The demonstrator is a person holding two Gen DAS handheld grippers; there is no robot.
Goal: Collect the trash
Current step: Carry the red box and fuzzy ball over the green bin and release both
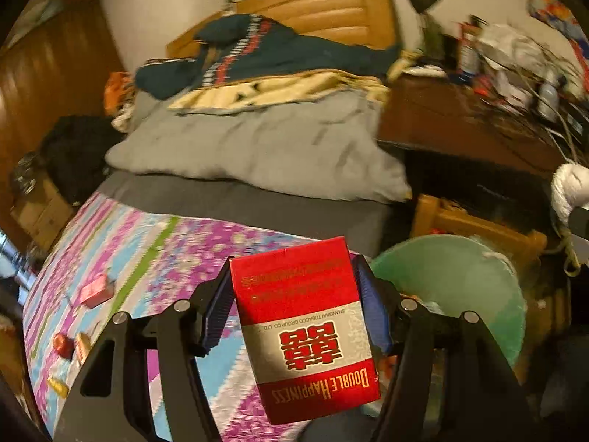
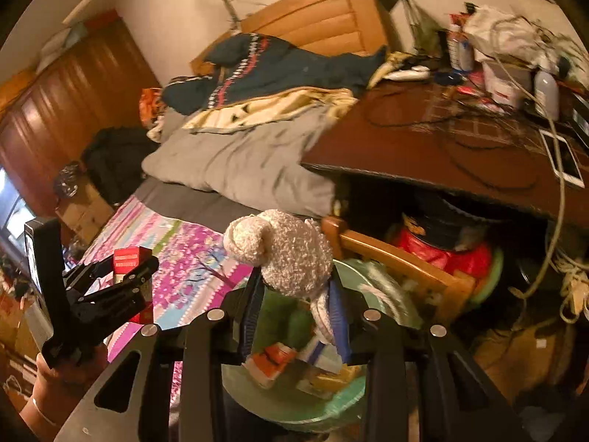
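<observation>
Pinched between the left claw's (image 1: 298, 309) blue pads, a red cigarette pack (image 1: 307, 328) hangs over the bed's edge, just short of the green bin (image 1: 460, 280). Right claw (image 2: 294, 316) is nearly closed on a fluffy white wad (image 2: 283, 250) above the same bin (image 2: 383, 294). Best carry each over the opening before letting go; more litter waits on the patterned bedspread (image 1: 147, 250).

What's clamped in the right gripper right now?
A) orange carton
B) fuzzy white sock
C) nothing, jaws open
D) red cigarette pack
B: in the right wrist view the right gripper is shut on the fuzzy white sock, above the green trash bin; the red cigarette pack sits in the left gripper.
</observation>
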